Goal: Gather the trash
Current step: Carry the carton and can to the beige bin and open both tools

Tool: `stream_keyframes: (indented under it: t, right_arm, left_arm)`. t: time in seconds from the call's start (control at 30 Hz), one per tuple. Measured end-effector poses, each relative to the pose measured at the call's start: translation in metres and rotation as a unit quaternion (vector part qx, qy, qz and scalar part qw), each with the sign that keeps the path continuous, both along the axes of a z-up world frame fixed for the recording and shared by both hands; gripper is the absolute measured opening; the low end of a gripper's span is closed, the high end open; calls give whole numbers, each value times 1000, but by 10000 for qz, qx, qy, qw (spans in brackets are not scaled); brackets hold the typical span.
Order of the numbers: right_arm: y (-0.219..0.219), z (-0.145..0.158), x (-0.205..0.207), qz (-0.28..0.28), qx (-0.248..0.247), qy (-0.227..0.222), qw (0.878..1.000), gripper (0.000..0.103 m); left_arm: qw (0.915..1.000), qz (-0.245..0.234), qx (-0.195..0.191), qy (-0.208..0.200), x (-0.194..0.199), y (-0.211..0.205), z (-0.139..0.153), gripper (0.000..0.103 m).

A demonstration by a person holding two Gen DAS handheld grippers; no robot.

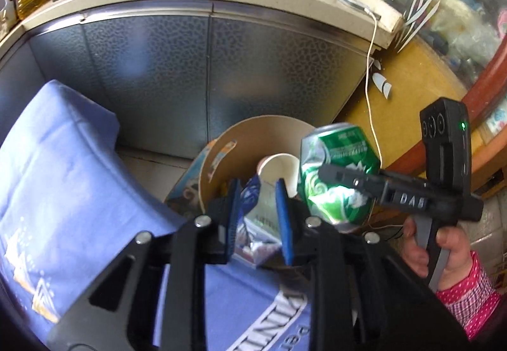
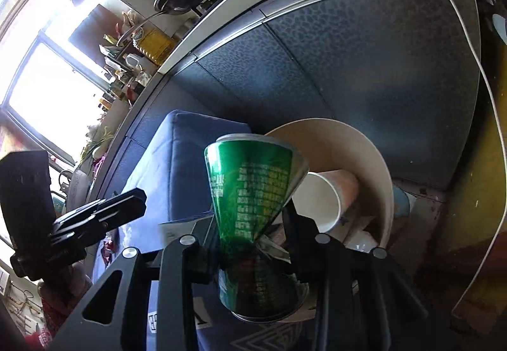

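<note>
The right gripper [image 2: 253, 243] has its jaws pinched hard on the waist of a crushed green can [image 2: 253, 192], which sticks up between the fingers and hangs over the near rim of a round paper bin [image 2: 388, 192]. In the left wrist view the same can [image 1: 336, 173] shows to the right, clamped crosswise by the right gripper [image 1: 336, 176], a hand [image 1: 443, 249] in a pink dotted sleeve squeezing its handle.

The left gripper [image 1: 258, 217] holds its blue pads [image 1: 283, 221] narrowly apart with a crumpled blue-and-white wrapper [image 1: 253, 208] between them — the left pad seems to touch it, but whether both press it I cannot tell. It hovers just over the bin's [image 1: 221, 148] near edge.

Inside the bin a white paper cup [image 2: 320, 202] lies on its side, mouth towards the near side. A blue cloth [image 1: 63, 167] covers the surface to the left — the bin stands just beside it, with dark patterned cabinet doors [image 1: 190, 72] behind. A white cable [image 1: 369, 91] hangs down on the right.
</note>
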State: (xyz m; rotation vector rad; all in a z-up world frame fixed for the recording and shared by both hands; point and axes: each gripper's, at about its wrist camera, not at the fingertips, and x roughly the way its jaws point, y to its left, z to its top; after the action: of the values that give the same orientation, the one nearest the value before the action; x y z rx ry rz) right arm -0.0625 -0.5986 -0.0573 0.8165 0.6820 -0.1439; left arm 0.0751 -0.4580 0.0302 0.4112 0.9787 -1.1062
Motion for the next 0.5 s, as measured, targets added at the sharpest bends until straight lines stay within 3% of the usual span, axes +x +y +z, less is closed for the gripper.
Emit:
stream_keyframes:
  t: [0.23,0.4,0.5]
  right_arm:
    - [-6,-19,1,-187,-89,53,9998,39]
    - [-11,-22,0,-476,-269,105,9984,59]
    - [-9,-14,-6,-664,-526,43,9964,66]
  left_arm:
    - [9998,16,212,58,-2,-20,-21,22]
    - [9996,94,248,137,-2,-14,-27,22]
    - [9993,152,292,187,-1,-9,-30,22]
